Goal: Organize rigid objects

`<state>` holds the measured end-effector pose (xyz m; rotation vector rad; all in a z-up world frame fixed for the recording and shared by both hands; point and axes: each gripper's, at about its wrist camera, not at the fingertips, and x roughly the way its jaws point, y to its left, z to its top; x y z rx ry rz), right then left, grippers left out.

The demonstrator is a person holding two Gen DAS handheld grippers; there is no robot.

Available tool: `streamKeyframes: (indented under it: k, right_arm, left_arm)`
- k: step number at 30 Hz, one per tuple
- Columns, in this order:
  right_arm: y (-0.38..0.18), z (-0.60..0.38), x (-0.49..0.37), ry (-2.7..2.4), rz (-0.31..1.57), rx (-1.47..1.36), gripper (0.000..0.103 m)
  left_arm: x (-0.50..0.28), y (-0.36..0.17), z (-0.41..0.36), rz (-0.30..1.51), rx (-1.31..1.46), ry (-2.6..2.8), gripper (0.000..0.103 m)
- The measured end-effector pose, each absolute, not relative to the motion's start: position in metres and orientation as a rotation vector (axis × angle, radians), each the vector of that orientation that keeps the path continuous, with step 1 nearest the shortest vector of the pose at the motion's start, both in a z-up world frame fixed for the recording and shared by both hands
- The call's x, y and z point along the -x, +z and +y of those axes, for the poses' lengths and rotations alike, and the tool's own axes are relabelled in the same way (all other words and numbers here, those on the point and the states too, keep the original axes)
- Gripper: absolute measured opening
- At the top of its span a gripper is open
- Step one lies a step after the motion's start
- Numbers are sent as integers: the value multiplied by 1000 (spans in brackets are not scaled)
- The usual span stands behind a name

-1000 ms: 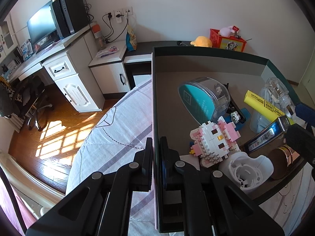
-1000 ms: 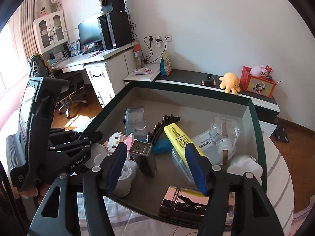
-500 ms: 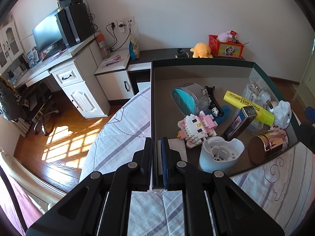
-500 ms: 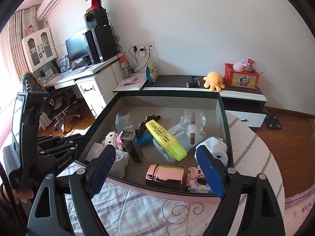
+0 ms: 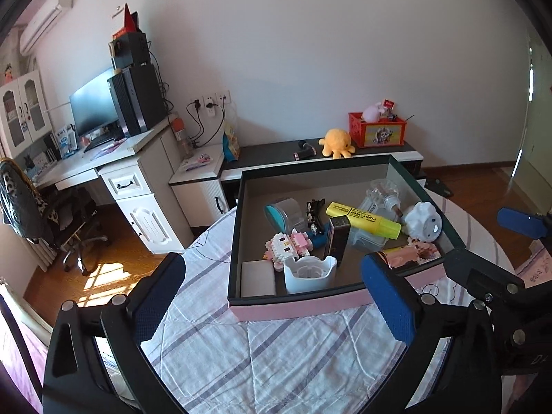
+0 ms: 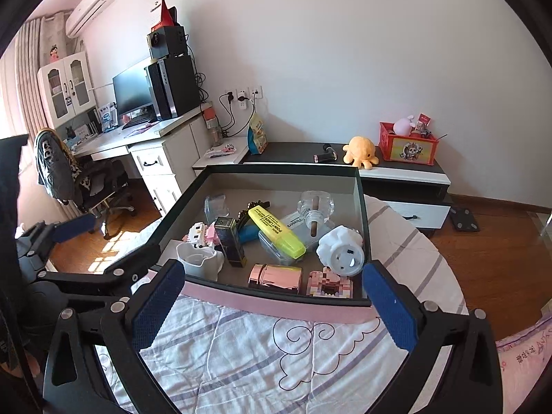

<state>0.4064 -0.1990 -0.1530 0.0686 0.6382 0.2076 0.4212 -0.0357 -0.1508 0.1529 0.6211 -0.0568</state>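
A pink box with a dark rim [image 5: 296,307] [image 6: 276,305] sits on the bed. It holds a yellow highlighter [image 5: 364,220] [image 6: 276,231], a white cup [image 5: 309,273] [image 6: 198,260], a pink block cat [image 5: 288,243], a dark lipstick box [image 6: 230,239], a rose-gold cylinder [image 6: 276,276], a white round toy [image 6: 341,250] and a clear bottle [image 6: 314,207]. My left gripper [image 5: 276,296] is open and empty in front of the box. My right gripper [image 6: 272,303] is open and empty at the box's near wall.
The bed has a striped white quilt [image 5: 276,355]. A desk with a monitor [image 5: 93,110] and an office chair [image 5: 41,207] stand at the left. A low cabinet with an orange plush [image 5: 336,143] and a red box [image 5: 376,132] stands behind. Wood floor lies at the right.
My left gripper let go of the box's left wall, opened wide and drew back. The right gripper also drew back. The box now rests on the quilt.
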Motion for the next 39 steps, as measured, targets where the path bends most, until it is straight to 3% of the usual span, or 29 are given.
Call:
streamKeyframes:
  k: [21,39]
  right_arm:
    - [-100,-200,-278,121,446,-40,103]
    - [-50,-185,-121,92,241,-37,103]
  left_arm:
    - [-287,-94,-25,463,-59,-65,103]
    - [-116,-32,-7,156,-60,-33,103]
